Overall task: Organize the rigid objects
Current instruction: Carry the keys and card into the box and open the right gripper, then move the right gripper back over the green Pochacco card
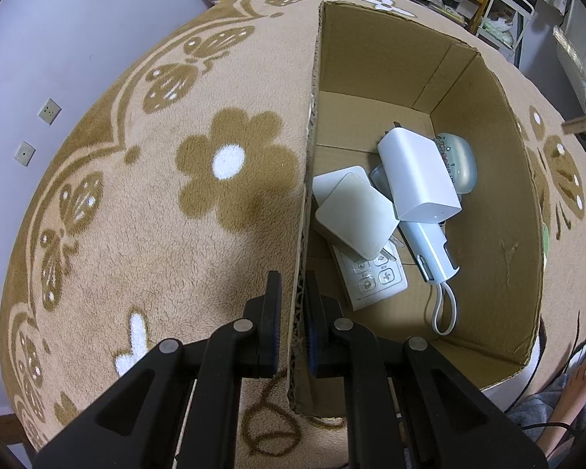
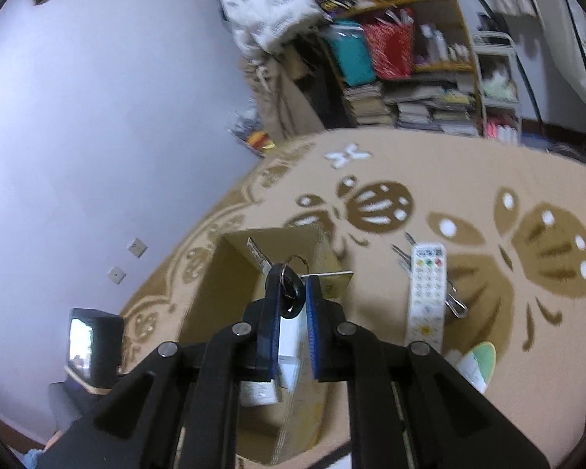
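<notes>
Right tool [image 2: 293, 293] grips black-headed keys [image 2: 291, 297], silver ring.

keys [image 2: 289, 293] pinched aloft, open cardboard box [image 1: 488, 179] holding gadgets

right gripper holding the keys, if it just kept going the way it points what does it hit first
Probably the cardboard box: the right gripper, shut on the keys, points at its open top, though depth is hard to judge.

Matt cardboard box [image 1: 488, 195] – fuzzy pile carpet [image 1: 136, 215]
</notes>
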